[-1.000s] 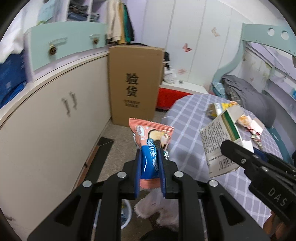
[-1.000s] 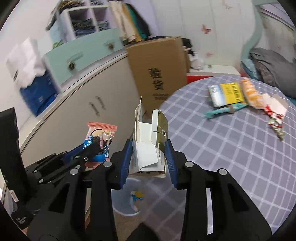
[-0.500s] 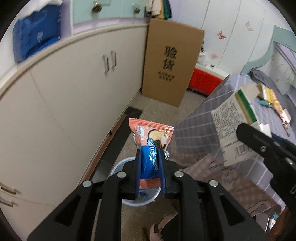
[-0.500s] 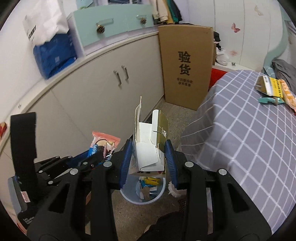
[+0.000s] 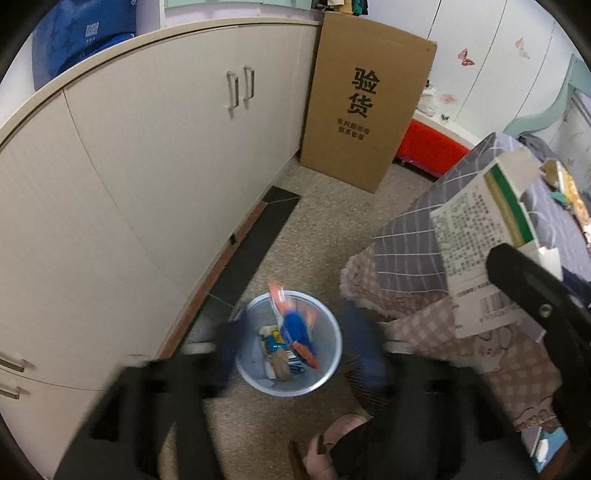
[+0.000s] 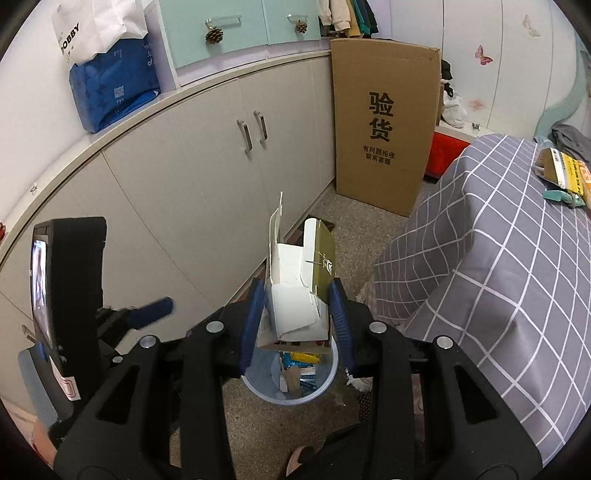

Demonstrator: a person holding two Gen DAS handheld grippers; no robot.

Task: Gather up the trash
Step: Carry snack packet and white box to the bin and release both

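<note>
A small bedroom is shown. A long run of cream cabinets [image 6: 207, 177] with metal handles fills the nine to twelve o'clock side, topped by a pale counter. Mint-green drawers [image 6: 236, 29] with pinecone knobs are set above it. A tall brown cardboard box [image 6: 384, 125] printed with black characters is leaned upright at twelve o'clock on a speckled beige carpet [image 5: 317, 206]. White wardrobe doors [image 5: 491, 62] decorated with butterfly stickers are seen at one o'clock. A bed with a grey checked cover [image 6: 491, 251] lies at three o'clock.
</note>
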